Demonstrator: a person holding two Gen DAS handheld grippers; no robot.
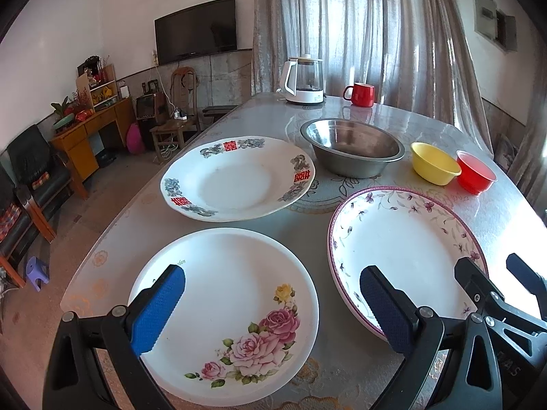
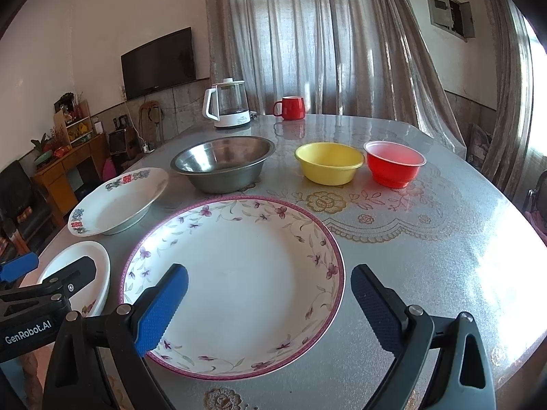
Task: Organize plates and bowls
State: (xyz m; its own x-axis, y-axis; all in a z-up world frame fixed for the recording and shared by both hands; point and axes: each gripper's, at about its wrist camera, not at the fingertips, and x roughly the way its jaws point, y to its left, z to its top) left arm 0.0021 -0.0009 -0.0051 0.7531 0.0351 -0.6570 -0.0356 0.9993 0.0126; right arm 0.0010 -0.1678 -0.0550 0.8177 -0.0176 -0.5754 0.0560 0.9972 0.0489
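Note:
My left gripper (image 1: 271, 302) is open and empty, its jaws spread above the rose-pattern plate (image 1: 236, 294) at the table's near edge. My right gripper (image 2: 270, 302) is open and empty above the purple-rimmed floral plate (image 2: 246, 273), which also shows in the left wrist view (image 1: 403, 246). A plate with red characters (image 1: 236, 177) lies further back on the left, also in the right wrist view (image 2: 116, 201). Behind stand a steel bowl (image 2: 222, 164), a yellow bowl (image 2: 328, 164) and a red bowl (image 2: 393, 167).
A glass kettle (image 2: 227, 107) and a red mug (image 2: 290, 107) stand at the table's far edge (image 2: 342, 119). The right gripper's body shows at the right in the left wrist view (image 1: 495, 300). Chairs, a desk and a stool are on the floor to the left.

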